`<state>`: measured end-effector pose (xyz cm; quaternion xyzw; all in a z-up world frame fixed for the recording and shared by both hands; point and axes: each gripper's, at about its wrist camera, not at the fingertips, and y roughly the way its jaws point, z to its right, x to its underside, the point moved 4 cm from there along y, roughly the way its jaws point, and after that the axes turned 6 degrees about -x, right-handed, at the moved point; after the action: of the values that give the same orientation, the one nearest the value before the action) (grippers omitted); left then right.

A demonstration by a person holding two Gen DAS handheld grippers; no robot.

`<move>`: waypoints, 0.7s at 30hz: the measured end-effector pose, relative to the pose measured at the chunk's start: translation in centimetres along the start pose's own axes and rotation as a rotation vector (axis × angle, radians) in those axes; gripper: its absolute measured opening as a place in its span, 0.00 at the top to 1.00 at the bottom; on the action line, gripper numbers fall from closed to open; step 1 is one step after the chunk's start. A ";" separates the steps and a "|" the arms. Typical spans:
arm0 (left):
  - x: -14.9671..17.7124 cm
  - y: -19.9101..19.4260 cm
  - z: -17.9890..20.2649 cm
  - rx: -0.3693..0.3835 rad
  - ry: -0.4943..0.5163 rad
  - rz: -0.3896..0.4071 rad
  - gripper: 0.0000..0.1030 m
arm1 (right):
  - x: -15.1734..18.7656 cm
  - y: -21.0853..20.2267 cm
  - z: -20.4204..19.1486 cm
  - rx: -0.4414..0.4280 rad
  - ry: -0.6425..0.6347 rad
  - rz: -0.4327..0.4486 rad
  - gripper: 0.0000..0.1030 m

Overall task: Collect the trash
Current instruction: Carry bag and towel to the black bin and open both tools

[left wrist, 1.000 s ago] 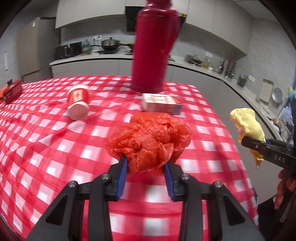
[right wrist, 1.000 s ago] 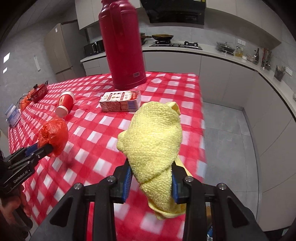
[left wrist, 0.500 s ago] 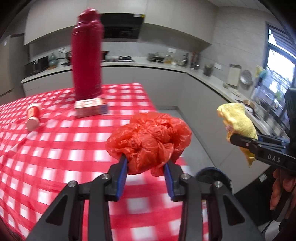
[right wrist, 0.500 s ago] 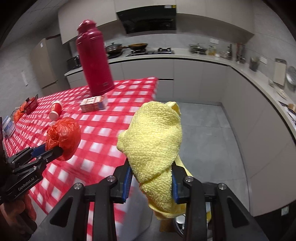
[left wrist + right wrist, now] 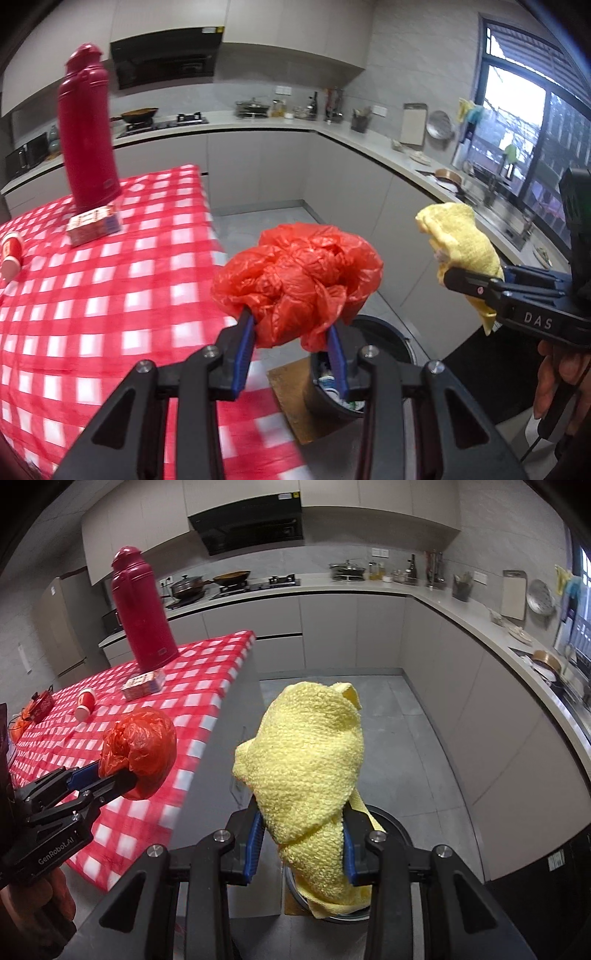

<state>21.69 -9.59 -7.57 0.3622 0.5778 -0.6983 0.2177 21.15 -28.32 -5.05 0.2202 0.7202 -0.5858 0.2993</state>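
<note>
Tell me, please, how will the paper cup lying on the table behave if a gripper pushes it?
The cup lies on its side on the checked cloth, so a push across it would probably make it roll, likely curving because it tapers. It looks like thin paper, so probably light and easy to crush. Whether it is empty cannot be seen.

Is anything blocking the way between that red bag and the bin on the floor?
Nothing visible. The red plastic bag, held in the left claw, hangs past the table edge, with the open bin on the floor just beyond and below it.
</note>
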 end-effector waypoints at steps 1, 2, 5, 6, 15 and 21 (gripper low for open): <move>0.0 0.1 0.5 0.005 0.007 -0.003 0.63 | 0.2 -0.2 0.4 0.002 0.003 0.001 0.64; 0.0 0.3 1.1 0.011 0.012 -0.006 0.63 | 0.4 -0.5 1.0 0.007 0.009 0.002 0.64; 0.3 1.1 3.0 0.030 0.035 -0.023 0.63 | 1.0 -1.1 2.5 0.014 0.021 0.001 0.64; 0.4 1.5 3.6 0.037 0.043 -0.031 0.63 | 1.3 -1.1 3.0 0.016 0.023 -0.002 0.64; 2.5 4.4 7.8 0.067 0.074 -0.115 0.63 | 4.4 -0.1 7.6 0.017 0.054 -0.060 0.64; 3.7 6.9 9.5 0.065 0.049 -0.171 0.63 | 5.9 1.5 9.7 0.006 0.051 -0.096 0.64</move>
<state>21.85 -19.93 -14.19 0.3355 0.5889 -0.7235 0.1310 19.55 -37.65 -11.50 0.2011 0.7355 -0.5960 0.2516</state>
